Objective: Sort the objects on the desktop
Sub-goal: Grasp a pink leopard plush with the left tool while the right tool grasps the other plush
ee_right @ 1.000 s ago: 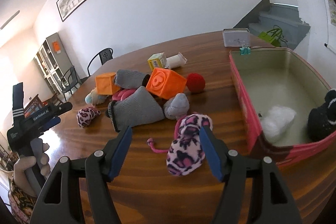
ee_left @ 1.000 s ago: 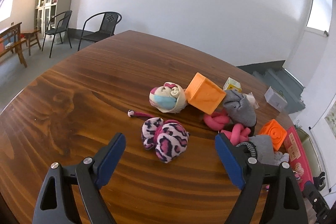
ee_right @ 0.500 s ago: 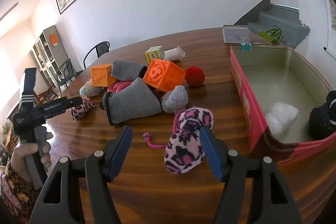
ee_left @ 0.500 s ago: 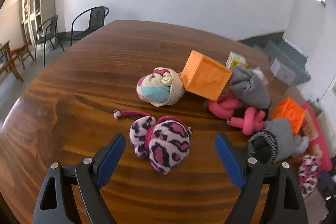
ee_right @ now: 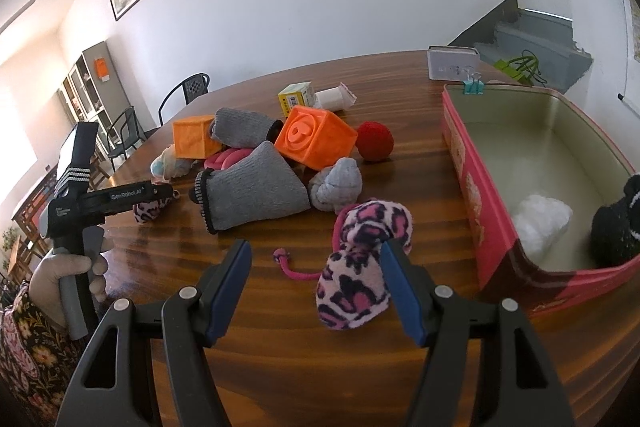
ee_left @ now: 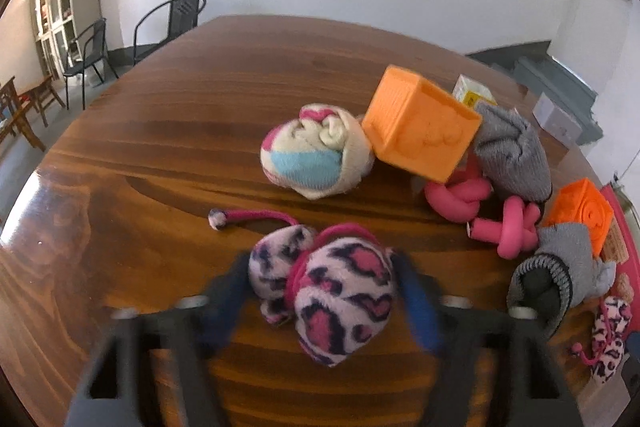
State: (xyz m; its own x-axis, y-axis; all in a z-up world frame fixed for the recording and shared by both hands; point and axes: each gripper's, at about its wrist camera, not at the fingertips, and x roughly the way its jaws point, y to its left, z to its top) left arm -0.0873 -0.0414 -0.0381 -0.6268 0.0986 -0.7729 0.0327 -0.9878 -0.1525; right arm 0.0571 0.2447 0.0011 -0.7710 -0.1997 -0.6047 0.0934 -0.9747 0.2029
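- My left gripper (ee_left: 320,291), blurred at lower centre, brackets a leopard sock (ee_left: 340,291); whether it is clamped I cannot tell. Its cord (ee_left: 256,215) may snag.
- My right gripper (ee_right: 316,283) stands apart around another leopard sock (ee_right: 360,267), lower centre; it may slip short of the tin (ee_right: 472,187) at right.

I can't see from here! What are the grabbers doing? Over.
Left gripper closing around a leopard sock, blurred. Right gripper open at the other leopard sock. Red tin beside it, nothing between.

Black-framed right gripper (ee_right: 316,281) with blue-padded jaws, silver screws; dark floral sleeve (ee_right: 24,339)
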